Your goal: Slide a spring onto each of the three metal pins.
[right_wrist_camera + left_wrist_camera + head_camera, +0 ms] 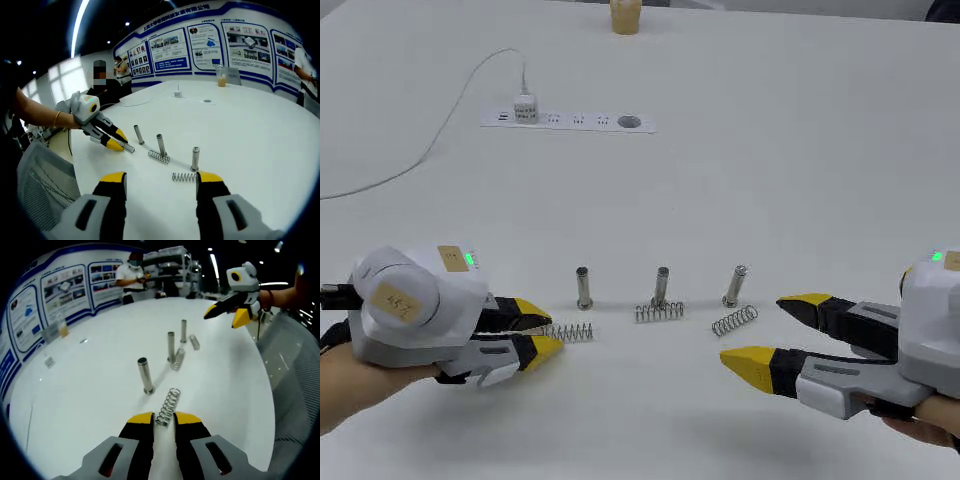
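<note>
Three metal pins stand upright in a row on the white table: left [584,287], middle [661,286], right [735,285]. One spring [659,312] lies at the middle pin's foot, and another [734,320] lies by the right pin. A third spring [570,332] lies in front of the left pin [145,375], and my left gripper [537,330] is shut on its near end [167,406]. My right gripper [778,328] is held open just right of the right-hand spring [185,176], whose end lies near one fingertip [210,177].
A white power strip [568,120] with a plugged-in charger [525,108] and its cable lies further back. A tan cup [626,15] stands at the far edge. Mesh chairs [45,180] and people are beyond the table.
</note>
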Action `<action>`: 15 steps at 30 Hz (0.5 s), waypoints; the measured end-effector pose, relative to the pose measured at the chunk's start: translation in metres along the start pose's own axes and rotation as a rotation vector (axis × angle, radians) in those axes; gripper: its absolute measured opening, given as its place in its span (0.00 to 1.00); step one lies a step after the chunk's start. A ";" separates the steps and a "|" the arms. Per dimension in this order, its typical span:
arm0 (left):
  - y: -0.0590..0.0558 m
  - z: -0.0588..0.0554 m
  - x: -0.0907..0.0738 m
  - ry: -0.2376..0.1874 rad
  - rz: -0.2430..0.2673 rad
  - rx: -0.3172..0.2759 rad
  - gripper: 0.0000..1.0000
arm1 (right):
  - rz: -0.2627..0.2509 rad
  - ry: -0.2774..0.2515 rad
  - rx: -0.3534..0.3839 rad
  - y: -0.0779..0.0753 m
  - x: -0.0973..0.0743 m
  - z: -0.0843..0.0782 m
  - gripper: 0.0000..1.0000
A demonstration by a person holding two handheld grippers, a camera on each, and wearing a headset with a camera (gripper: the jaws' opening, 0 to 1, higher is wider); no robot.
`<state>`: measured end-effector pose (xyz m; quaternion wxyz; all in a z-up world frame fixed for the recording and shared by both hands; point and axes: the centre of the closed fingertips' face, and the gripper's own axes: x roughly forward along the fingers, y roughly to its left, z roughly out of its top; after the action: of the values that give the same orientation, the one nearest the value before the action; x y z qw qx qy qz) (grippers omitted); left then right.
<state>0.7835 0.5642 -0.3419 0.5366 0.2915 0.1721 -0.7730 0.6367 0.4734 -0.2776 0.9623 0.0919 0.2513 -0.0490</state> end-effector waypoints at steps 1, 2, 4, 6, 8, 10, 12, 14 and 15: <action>0.000 -0.001 0.000 0.006 -0.002 0.004 0.14 | -0.001 0.000 0.000 0.000 0.000 0.000 0.57; -0.001 -0.002 0.000 0.013 -0.007 0.014 0.14 | -0.004 0.001 0.000 -0.001 0.000 0.000 0.57; -0.002 -0.001 0.000 0.010 -0.014 0.017 0.12 | -0.007 0.000 -0.001 -0.002 0.000 0.000 0.57; -0.002 -0.001 0.000 0.005 -0.017 0.026 0.12 | -0.012 0.000 0.002 -0.003 0.000 0.000 0.56; -0.002 0.000 0.000 0.005 -0.019 0.031 0.12 | -0.016 -0.002 0.004 -0.003 0.001 0.000 0.56; -0.003 -0.001 0.000 0.005 -0.021 0.039 0.11 | -0.019 -0.003 0.009 -0.004 0.001 0.000 0.56; -0.004 -0.001 -0.001 0.004 -0.026 0.040 0.11 | -0.017 -0.004 0.015 -0.004 0.001 -0.001 0.55; -0.005 -0.001 -0.001 0.005 -0.027 0.043 0.10 | -0.016 -0.005 0.021 -0.003 0.001 -0.001 0.55; -0.006 -0.001 -0.001 0.002 -0.030 0.037 0.10 | -0.017 -0.007 0.023 -0.003 0.002 -0.001 0.55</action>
<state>0.7785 0.5679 -0.3421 0.5193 0.2996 0.1624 -0.7837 0.6371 0.4707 -0.2800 0.9616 0.1008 0.2482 -0.0602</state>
